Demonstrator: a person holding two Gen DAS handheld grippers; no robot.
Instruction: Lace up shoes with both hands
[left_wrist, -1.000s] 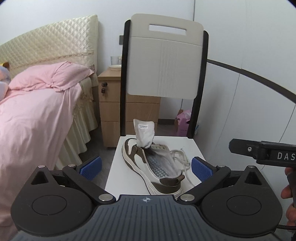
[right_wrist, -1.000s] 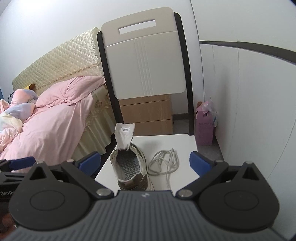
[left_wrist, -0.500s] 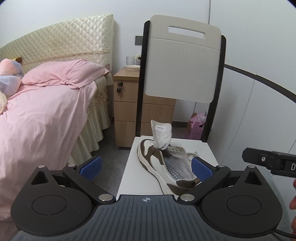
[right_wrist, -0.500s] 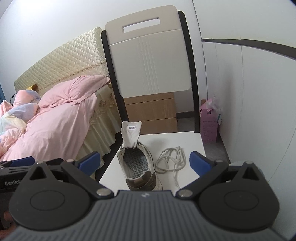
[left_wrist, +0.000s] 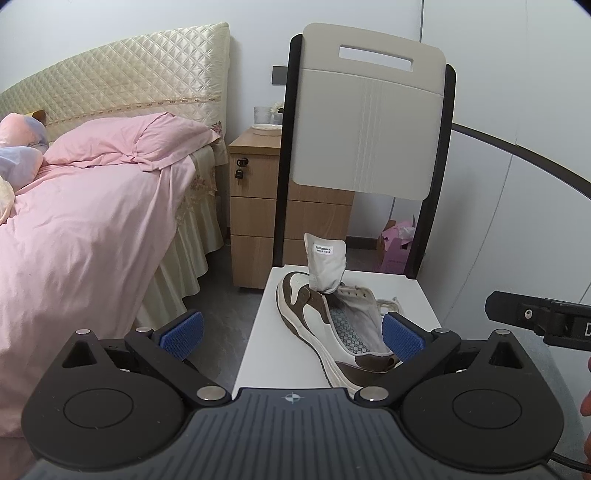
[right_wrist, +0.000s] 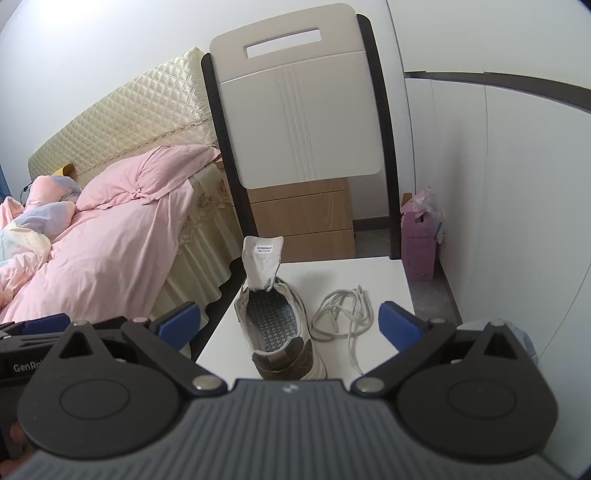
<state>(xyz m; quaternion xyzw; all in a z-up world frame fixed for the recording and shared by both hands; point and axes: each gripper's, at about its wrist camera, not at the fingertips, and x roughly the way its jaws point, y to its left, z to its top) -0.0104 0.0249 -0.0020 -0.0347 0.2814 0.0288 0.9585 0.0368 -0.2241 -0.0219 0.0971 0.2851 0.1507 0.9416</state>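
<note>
A white and brown sneaker (left_wrist: 328, 325) (right_wrist: 275, 321) lies unlaced on a white chair seat (left_wrist: 258, 350) (right_wrist: 332, 269), heel toward me, its tongue standing up. A loose pale shoelace (right_wrist: 343, 314) is coiled on the seat just right of the shoe; in the left wrist view only a bit of the shoelace (left_wrist: 389, 304) shows behind the shoe. My left gripper (left_wrist: 291, 334) hangs open in front of the shoe, empty. My right gripper (right_wrist: 290, 319) is open too, short of the shoe and lace, holding nothing.
The chair's backrest (left_wrist: 369, 125) rises behind the seat. A bed with pink bedding (left_wrist: 81, 236) lies at left, a wooden nightstand (left_wrist: 255, 206) stands behind the chair, a white wall panel (right_wrist: 509, 206) runs along the right, and a pink box (right_wrist: 421, 243) sits on the floor.
Both grippers have shifted left and slightly nearer the chair, so the shoe sits further right in the left view. Both stay open; shoe and lace have not moved.
</note>
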